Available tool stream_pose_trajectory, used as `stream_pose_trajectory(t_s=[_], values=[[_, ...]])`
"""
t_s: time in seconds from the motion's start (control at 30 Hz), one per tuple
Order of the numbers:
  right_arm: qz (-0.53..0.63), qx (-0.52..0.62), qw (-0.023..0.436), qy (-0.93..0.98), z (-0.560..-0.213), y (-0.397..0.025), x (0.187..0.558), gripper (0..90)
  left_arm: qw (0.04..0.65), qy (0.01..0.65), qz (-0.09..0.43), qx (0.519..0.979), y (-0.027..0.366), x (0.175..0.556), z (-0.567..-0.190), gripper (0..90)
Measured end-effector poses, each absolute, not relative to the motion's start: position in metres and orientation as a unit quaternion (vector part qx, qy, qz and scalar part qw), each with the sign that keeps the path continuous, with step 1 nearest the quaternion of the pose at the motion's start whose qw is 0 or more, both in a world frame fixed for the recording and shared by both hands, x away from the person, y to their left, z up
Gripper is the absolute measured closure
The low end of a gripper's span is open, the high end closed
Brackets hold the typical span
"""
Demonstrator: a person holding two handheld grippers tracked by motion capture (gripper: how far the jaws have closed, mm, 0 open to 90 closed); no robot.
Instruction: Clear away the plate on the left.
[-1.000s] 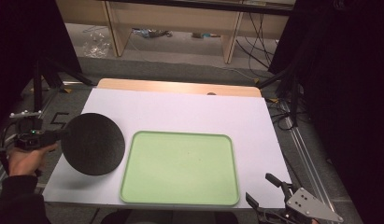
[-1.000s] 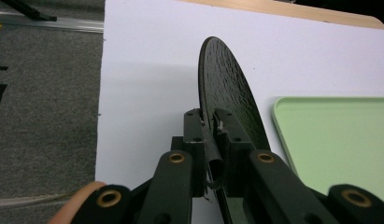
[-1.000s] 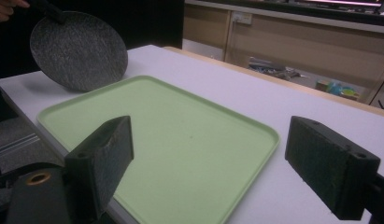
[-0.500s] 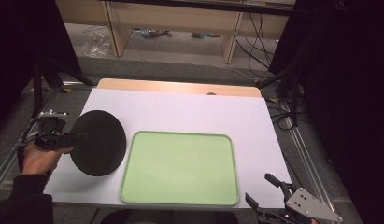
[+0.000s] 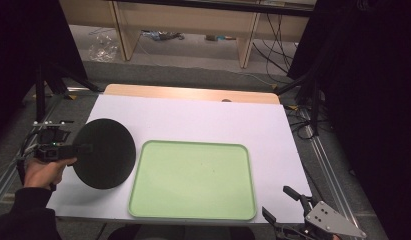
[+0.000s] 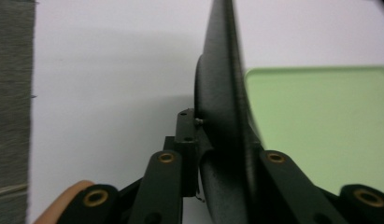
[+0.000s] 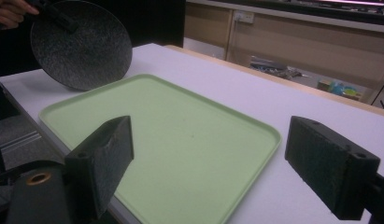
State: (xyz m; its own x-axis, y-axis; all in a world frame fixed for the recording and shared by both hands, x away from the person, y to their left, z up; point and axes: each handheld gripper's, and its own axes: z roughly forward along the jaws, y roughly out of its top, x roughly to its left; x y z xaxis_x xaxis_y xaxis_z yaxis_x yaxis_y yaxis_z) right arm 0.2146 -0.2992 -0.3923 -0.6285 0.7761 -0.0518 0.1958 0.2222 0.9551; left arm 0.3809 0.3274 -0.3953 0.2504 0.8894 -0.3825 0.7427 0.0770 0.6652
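A white table (image 5: pixel 203 117) is laid out with a green tray (image 5: pixel 193 180) just right of the left gripper (image 5: pixel 83 149). A black plate (image 5: pixel 104 153) is clamped at its rim between that gripper's jaws and held tilted, lifted off the table beside the tray's edge. The plate looks stiff and probably a bit heavy and breakable, so a firm rim grip is likely wanted, maybe slippery too. The right gripper (image 7: pixel 208 172) is parked wide open, nothing held, with the tray straight ahead of it.
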Motion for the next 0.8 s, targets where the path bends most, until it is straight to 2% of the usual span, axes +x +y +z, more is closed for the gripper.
stream_pose_trajectory(t_s=[0.3,0.8], values=[[0.531,0.328,0.282,0.728,-0.392,-0.301,0.216,16.3,0.436,0.636,0.064,0.633,0.336,0.385,-0.402,79.1],[0.536,0.33,0.269,0.729,-0.393,-0.299,0.215,16.3,0.453,0.655,0.056,0.602,0.354,0.382,-0.402,77.9]])
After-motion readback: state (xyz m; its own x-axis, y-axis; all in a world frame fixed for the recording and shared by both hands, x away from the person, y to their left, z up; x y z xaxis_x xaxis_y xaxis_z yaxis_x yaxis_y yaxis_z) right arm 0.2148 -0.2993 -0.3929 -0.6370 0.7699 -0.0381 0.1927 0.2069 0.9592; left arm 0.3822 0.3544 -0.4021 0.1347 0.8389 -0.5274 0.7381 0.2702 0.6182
